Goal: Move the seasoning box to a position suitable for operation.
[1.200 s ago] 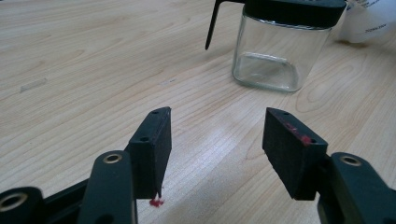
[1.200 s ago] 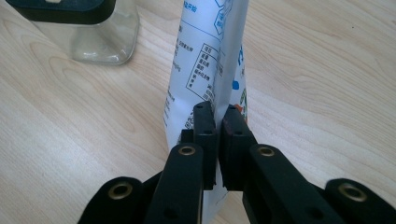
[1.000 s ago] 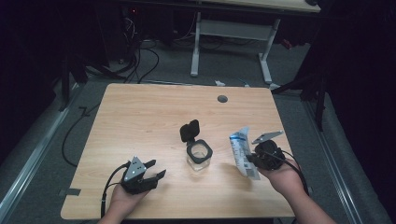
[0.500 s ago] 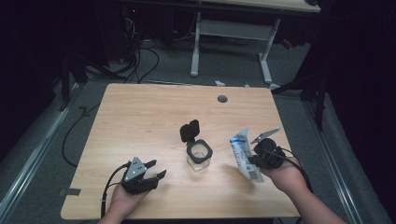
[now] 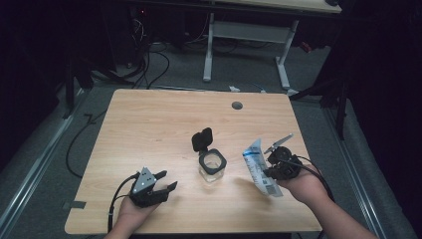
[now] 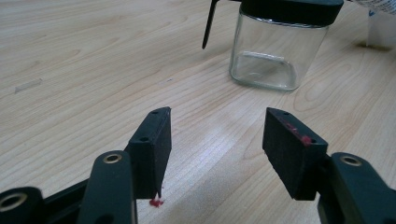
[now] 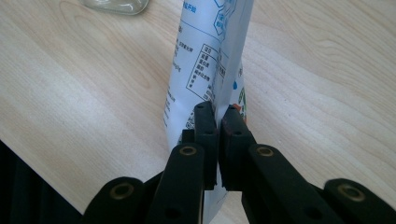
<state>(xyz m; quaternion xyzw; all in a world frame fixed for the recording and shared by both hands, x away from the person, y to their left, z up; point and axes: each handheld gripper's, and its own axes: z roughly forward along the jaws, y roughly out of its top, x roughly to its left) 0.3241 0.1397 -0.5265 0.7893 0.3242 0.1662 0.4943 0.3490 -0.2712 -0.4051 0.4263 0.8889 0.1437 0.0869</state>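
Landmark: a clear glass jar (image 5: 212, 169) with a black rim stands near the middle of the wooden table (image 5: 149, 124), a little toward the person's side.
Jar lid: a black flip lid (image 5: 201, 140) stands open and upright on the far side of the jar, hinged to its rim.
Jar contents: in the left gripper view the jar (image 6: 271, 53) looks see-through, with nothing clearly visible inside.
Left gripper: the left gripper (image 5: 160, 181) lies low at the table, left of the jar and nearer the person, its jaws spread apart with nothing between them, pointing toward the jar.
Right gripper: the right gripper (image 7: 218, 122) is clamped on a white and blue printed pouch (image 7: 208, 70).
Pouch: held just right of the jar, apart from it, tilted, lower end close to the table.
Hands: the left hand (image 5: 130, 213) and right hand (image 5: 304, 185) each grasp their gripper from the near edge.
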